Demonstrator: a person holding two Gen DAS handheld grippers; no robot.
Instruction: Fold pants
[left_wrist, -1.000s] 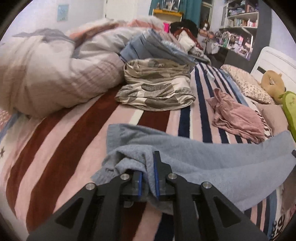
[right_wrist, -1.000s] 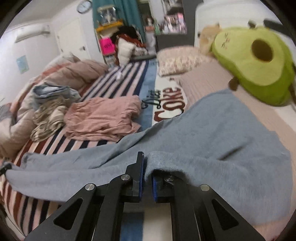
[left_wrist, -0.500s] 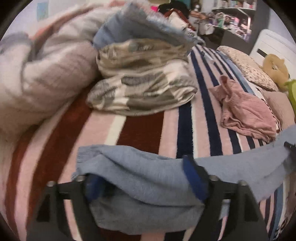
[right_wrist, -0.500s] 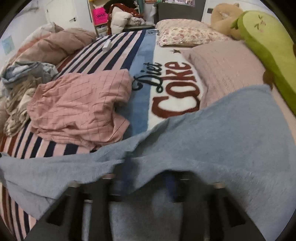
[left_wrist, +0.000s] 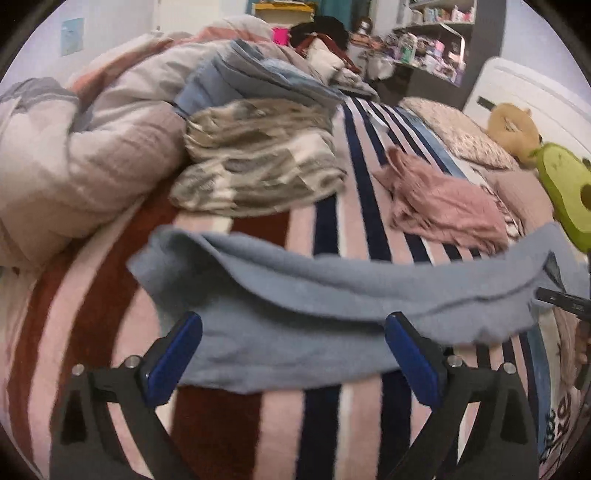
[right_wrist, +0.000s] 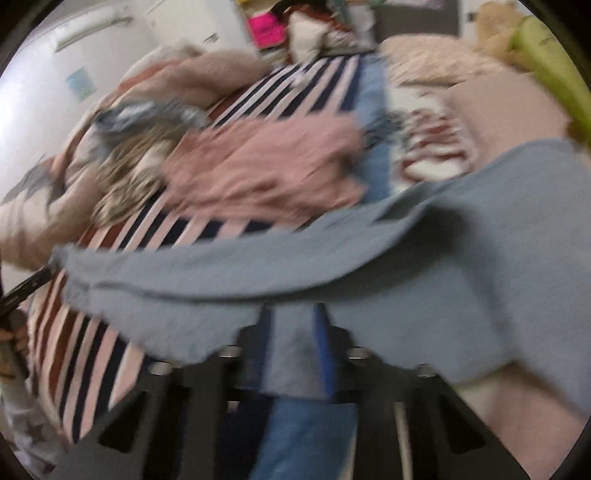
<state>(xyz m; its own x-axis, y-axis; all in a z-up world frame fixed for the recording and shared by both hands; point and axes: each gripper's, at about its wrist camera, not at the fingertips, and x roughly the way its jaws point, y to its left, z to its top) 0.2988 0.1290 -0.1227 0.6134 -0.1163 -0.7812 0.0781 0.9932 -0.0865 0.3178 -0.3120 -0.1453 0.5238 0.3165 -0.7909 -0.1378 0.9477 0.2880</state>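
Where it pinched before, left gripper (left_wrist: 291, 350) just spread wide over grey pants (left_wrist: 332, 295), right gripper (right_wrist: 291, 339) reclosing (cloth between).

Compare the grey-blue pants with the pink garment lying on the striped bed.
The grey-blue pants are spread long across the near side of the striped bed; the pink garment lies bunched in a small heap farther up.
The pants are plain grey-blue; the garment is dusty pink.
The pants lie between the left gripper fingers, which stand wide apart; nothing touches the pink garment.
Both are soft cloth resting on the bed.
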